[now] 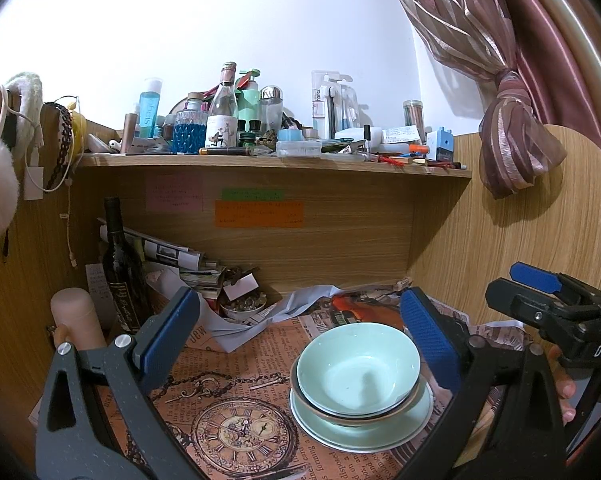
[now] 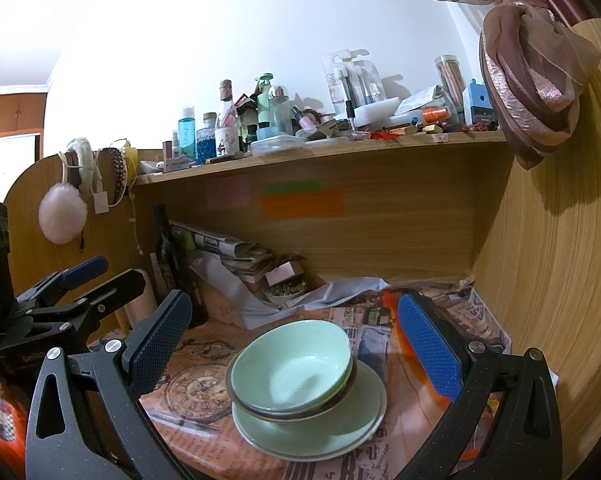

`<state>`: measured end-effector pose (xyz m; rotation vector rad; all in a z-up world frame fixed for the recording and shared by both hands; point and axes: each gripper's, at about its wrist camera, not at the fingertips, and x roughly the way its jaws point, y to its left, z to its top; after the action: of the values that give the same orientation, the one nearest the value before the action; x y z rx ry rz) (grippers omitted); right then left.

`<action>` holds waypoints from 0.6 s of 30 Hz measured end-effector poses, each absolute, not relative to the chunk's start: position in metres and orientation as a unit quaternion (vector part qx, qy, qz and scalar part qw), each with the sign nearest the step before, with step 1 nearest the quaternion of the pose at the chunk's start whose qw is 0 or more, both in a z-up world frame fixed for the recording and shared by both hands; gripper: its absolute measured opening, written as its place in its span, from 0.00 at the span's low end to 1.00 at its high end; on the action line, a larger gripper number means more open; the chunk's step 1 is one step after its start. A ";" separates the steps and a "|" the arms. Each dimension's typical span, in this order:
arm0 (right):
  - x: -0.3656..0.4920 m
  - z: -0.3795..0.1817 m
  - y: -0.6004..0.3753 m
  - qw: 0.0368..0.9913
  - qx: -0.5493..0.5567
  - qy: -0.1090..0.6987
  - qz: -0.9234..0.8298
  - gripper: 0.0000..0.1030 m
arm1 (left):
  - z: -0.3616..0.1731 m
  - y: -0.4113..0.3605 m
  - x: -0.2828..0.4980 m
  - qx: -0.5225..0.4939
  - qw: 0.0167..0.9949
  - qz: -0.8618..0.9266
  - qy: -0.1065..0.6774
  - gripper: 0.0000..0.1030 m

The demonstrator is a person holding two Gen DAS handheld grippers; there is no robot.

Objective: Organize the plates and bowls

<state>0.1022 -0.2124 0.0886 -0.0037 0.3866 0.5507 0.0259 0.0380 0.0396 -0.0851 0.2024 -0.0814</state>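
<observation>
left gripper (image 1: 300, 332) apart | right gripper (image 2: 296, 332) apart | bowls (image 1: 358, 372) on plates (image 1: 360, 426) | wine bottle (image 1: 120, 264) behind-left

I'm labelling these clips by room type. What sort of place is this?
Probably a bedroom or living-room desk nook, not a kitchen: a wooden shelf crowded with cosmetics bottles, a tied-back curtain, and the stacked green bowls and plates sit on a newspaper-print cloth.
</observation>
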 end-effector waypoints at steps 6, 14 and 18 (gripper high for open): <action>0.102 0.089 -0.211 0.943 -0.004 0.188 0.273 1.00 | 0.040 0.038 0.026 -0.043 0.993 -0.041 0.101 0.99; 0.100 0.090 -0.208 0.943 -0.007 0.186 0.276 1.00 | 0.039 0.039 0.026 -0.044 0.993 -0.042 0.101 1.00; 0.099 0.090 -0.207 0.943 -0.007 0.186 0.275 1.00 | 0.040 0.039 0.026 -0.043 0.993 -0.042 0.102 1.00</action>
<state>0.0985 -0.2070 0.0899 -0.0135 0.3792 0.5613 0.0261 0.0388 0.0395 -0.0857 0.2039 -0.0837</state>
